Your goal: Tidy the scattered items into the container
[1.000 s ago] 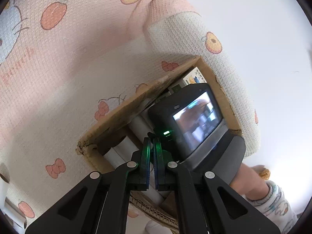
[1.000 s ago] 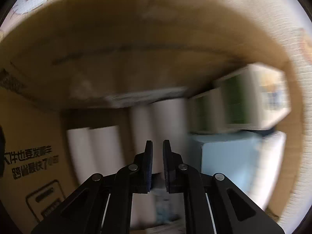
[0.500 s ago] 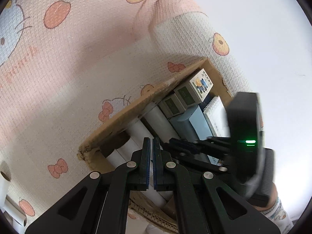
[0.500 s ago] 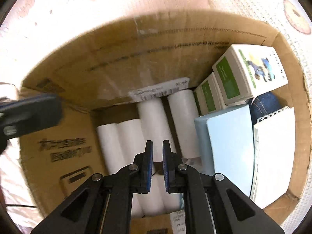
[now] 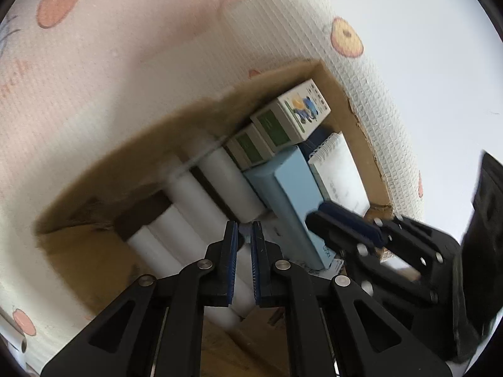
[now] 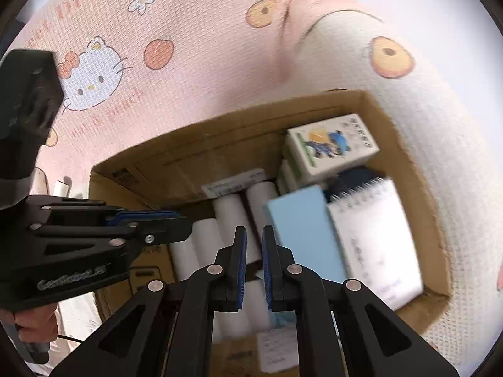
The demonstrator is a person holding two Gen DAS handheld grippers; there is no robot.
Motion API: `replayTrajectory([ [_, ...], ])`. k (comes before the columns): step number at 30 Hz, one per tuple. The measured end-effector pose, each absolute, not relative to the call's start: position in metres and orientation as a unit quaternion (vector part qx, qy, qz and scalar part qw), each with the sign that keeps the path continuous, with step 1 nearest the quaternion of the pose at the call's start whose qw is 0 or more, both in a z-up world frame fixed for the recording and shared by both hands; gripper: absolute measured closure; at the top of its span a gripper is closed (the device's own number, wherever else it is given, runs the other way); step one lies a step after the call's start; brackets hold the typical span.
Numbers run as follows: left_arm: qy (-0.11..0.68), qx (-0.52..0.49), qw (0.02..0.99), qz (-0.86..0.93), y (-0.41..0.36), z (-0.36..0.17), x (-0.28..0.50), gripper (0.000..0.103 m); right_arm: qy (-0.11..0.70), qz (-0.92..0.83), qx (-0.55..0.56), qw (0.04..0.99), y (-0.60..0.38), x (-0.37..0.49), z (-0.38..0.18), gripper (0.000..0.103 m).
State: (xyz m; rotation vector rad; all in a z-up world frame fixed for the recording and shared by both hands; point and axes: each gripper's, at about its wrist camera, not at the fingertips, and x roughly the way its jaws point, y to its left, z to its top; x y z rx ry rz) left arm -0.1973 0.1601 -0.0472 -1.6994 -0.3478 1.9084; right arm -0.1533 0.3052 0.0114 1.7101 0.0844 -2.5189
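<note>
Two grippers above cardboard box, both pointing down into it. Left gripper: jaws just been opening, now narrow gap, nothing btwn them. Right gripper: jaws drawn together, empty. Box sits on pink cartoon-print blanket. Inside box: white paper rolls lying side by side at left, light-blue box in middle, spiral notepad at right, green-and-white cartons at far end. One loose roll on blanket left of box, partly hidden.
</note>
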Motion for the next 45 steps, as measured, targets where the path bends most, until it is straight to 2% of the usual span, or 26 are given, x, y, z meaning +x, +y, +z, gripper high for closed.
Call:
replayTrajectory([
  [5,-0.138,-0.669,0.256,0.684,0.189,-0.072,-0.209,0.096,0.034,-0.830,0.555,0.049,0.301,-0.125,-0.020,0.097],
  [10,-0.189,-0.709,0.209,0.646,0.196,-0.109,-0.217,0.096,0.018,-0.836,0.547,0.048,0.314,-0.116,-0.018,0.097],
  [12,-0.191,-0.702,0.188,0.660,0.196,-0.112,-0.217,0.096,0.019,-0.839,0.543,0.035,0.313,-0.106,-0.022,0.097],
  [20,-0.282,-0.685,0.121,0.661,0.196,-0.115,-0.211,0.096,0.009,-0.835,0.550,0.002,0.339,-0.117,-0.030,0.097],
  [24,-0.275,-0.695,0.080,0.659,0.199,-0.126,-0.198,0.096,0.012,-0.836,0.548,0.003,0.341,-0.116,-0.029,0.097],
  [34,-0.360,-0.692,0.089,0.619,0.208,-0.162,-0.199,0.096,0.036,-0.839,0.543,0.011,0.336,-0.116,-0.032,0.097],
  [38,-0.351,-0.691,0.078,0.627,0.210,-0.163,-0.198,0.096,0.037,-0.835,0.549,0.015,0.339,-0.116,-0.034,0.097],
  [45,-0.290,-0.715,0.028,0.636,0.210,-0.174,-0.194,0.094,0.033,-0.833,0.552,0.010,0.341,-0.117,-0.035,0.097],
])
